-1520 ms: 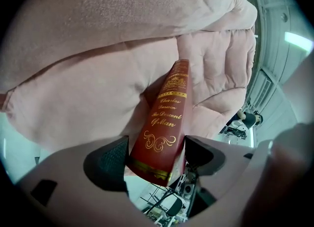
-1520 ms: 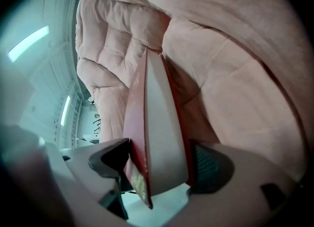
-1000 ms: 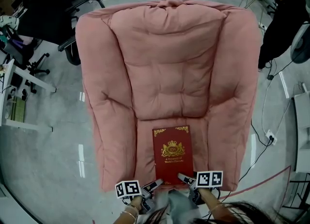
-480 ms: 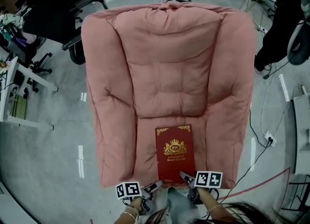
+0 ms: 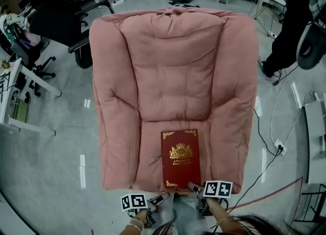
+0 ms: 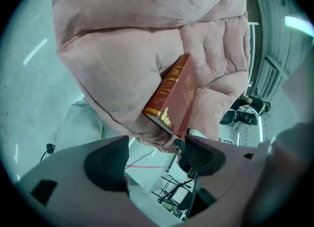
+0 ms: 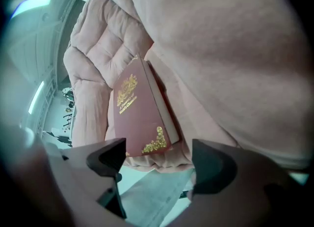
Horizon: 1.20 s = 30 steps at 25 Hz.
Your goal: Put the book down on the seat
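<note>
Book (image 5: 181, 157) lies flat, cover up, on the seat (image 5: 152, 152) of the pink armchair (image 5: 173, 66), its near edge at the front lip. Left gripper (image 6: 154, 159): jaws apart, empty, just short of the book's corner. Hardcover; I'd judge it stiff, with some weight, the glossy cover maybe slick. Best grip is across spine and fore-edge. Gold crest; lower title line reads "World's Classics". Right gripper (image 7: 157, 159): jaws released, nothing held.

Book (image 5: 181, 157) title txt too small to read.
</note>
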Each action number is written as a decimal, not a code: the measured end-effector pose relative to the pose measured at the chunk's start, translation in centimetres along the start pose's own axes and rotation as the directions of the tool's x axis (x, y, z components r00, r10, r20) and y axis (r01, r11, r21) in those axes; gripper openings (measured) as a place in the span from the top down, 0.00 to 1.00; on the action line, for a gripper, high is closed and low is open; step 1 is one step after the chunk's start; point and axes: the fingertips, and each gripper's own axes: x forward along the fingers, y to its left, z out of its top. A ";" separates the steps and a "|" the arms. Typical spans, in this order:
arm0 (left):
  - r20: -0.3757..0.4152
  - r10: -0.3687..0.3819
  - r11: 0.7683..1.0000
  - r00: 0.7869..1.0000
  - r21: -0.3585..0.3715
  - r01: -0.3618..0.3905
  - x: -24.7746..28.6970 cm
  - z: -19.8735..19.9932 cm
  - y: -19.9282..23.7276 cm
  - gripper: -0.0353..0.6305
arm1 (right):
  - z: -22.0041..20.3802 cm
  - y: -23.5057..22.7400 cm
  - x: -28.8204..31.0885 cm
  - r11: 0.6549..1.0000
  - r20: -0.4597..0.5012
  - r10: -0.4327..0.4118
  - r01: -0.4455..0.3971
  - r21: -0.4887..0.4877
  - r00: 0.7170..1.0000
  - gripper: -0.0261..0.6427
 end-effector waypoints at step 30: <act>0.148 0.014 0.996 0.989 0.087 -0.027 -4.6 -5.0 -2.8 0.50 | -3.0 0.6 -7.5 0.992 -0.055 0.104 -0.108 -0.063 0.993 0.37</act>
